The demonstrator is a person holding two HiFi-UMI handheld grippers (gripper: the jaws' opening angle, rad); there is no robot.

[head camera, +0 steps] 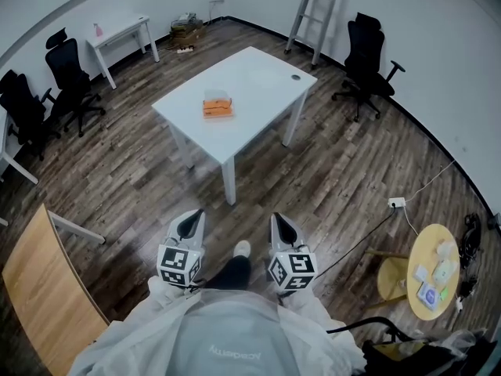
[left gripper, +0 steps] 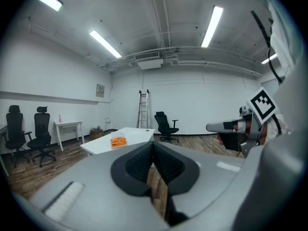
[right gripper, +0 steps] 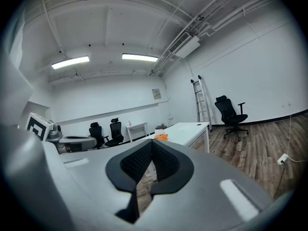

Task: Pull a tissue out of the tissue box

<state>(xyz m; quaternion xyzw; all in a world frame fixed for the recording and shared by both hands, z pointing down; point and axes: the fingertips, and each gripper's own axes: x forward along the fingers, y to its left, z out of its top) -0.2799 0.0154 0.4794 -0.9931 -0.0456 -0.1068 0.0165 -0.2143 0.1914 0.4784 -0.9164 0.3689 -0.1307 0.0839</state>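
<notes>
An orange tissue box (head camera: 218, 106) with a white tissue at its top lies near the middle of a white table (head camera: 258, 73), well ahead of me across the wooden floor. It shows small and far in the left gripper view (left gripper: 118, 141) and the right gripper view (right gripper: 161, 137). My left gripper (head camera: 190, 224) and right gripper (head camera: 282, 227) are held side by side close to my body, pointing toward the table. Both are shut with nothing between the pads (left gripper: 144, 165) (right gripper: 137, 165). Each gripper is far short of the table's near corner.
Black office chairs stand at the left (head camera: 70, 73) and back right (head camera: 366, 57). A ladder (head camera: 313, 10) leans on the far wall. A small white desk (head camera: 117, 34) is back left, a wooden board (head camera: 43, 288) near left, a round yellow table (head camera: 434, 269) right, a floor socket (head camera: 396, 203) with cables.
</notes>
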